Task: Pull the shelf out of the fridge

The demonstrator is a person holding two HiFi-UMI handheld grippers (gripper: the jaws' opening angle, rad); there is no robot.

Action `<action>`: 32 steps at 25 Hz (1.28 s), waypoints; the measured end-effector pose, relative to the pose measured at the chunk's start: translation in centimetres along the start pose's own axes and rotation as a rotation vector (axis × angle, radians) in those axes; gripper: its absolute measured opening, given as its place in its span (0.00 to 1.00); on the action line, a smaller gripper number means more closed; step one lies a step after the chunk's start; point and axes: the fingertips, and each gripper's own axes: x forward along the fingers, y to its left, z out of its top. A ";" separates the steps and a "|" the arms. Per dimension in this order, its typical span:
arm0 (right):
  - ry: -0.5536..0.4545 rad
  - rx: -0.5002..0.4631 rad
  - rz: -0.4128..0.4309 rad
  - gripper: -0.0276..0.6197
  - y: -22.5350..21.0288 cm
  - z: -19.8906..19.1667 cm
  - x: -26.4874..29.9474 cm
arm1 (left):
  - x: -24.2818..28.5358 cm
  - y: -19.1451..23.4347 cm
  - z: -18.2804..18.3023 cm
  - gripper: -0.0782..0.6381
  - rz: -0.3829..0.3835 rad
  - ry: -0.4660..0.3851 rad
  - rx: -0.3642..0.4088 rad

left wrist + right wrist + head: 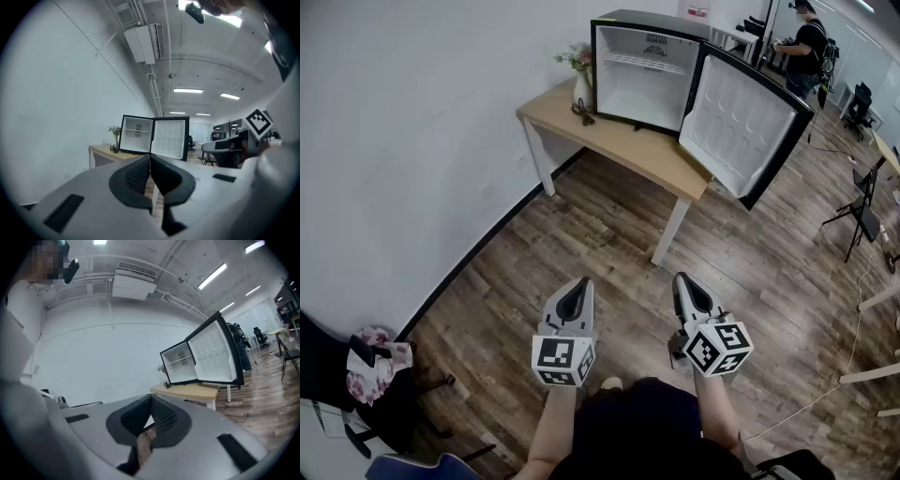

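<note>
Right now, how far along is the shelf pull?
Done: the fridge door stands open. In hand: nothing; left tool and right tool are both shut, empty, far short of the fridge. Left: approach, grip the shelf seated inside, pull it out.

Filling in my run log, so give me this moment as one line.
phase: before reach | fridge: on table, door open, shelf inside | left tool: shut, empty | right tool: shut, empty

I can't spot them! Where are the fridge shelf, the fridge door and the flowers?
shelf (642,61): head view, middle of the rack.
fridge door (741,122): head view, white inner panel.
flowers (577,56): head view, the blooms.
</note>
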 end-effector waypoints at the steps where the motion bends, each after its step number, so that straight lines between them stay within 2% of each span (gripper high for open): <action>1: -0.006 0.005 0.000 0.03 0.0 0.1 -0.5 | -0.2 -0.3 0.0 0.12 0.000 -0.001 0.002; 8: -0.021 0.022 -0.017 0.03 -0.7 0.2 -3.1 | -1.8 -2.4 0.2 0.12 0.008 -0.003 0.020; 14: -0.013 0.025 0.001 0.03 -0.3 0.3 -4.5 | -3.0 -3.9 0.6 0.12 0.014 -0.001 0.022; 25: -0.022 0.015 -0.005 0.03 0.3 0.5 -4.5 | -3.0 -3.1 0.8 0.12 0.007 -0.009 0.044; 32: -0.026 0.020 -0.031 0.03 0.3 -0.1 -4.0 | -2.7 -2.0 0.1 0.12 -0.003 0.010 0.020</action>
